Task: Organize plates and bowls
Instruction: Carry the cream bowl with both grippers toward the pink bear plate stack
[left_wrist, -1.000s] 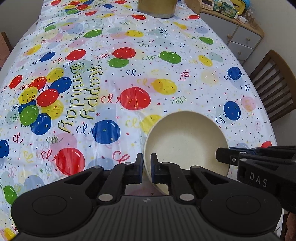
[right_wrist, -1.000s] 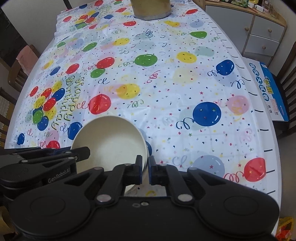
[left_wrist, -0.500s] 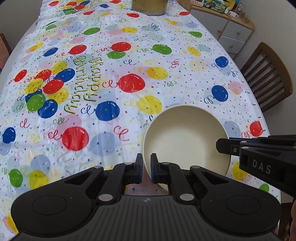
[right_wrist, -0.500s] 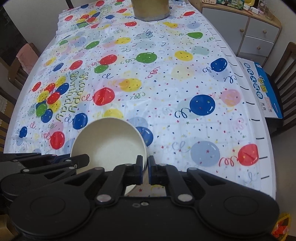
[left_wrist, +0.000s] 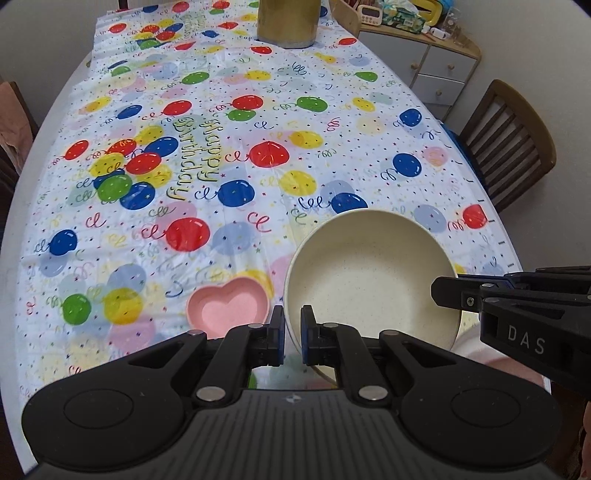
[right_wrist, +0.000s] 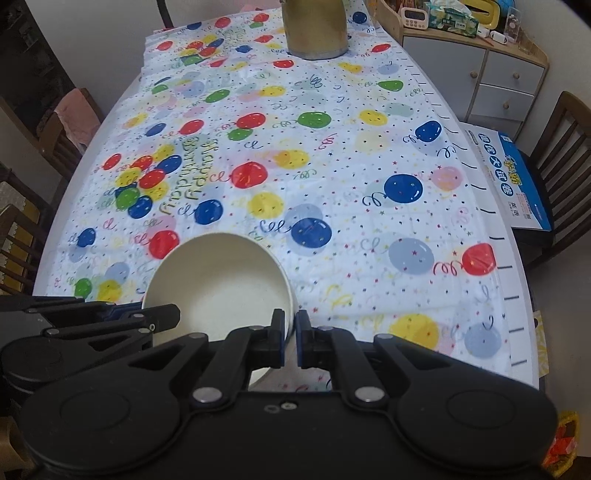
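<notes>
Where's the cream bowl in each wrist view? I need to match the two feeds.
Left wrist: cream bowl lower right of centre, rim between the left gripper jaws.
Right wrist: cream bowl lower left, rim between the right gripper jaws.
Shared landmark: gold container, top of both.

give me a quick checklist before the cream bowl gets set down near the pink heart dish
1. Left gripper shut on the cream bowl rim: ok.
2. Right gripper shut on the opposite rim: ok.
3. Bowl empty inside, nothing to spill: ok.
4. Pink heart dish located, to the left of the bowl and apart from it: ok.
5. Bowl lifted off the tablecloth: cannot tell, its underside is hidden.
6. Pink shape under the bowl's right side identified: cannot tell, mostly hidden.
</notes>
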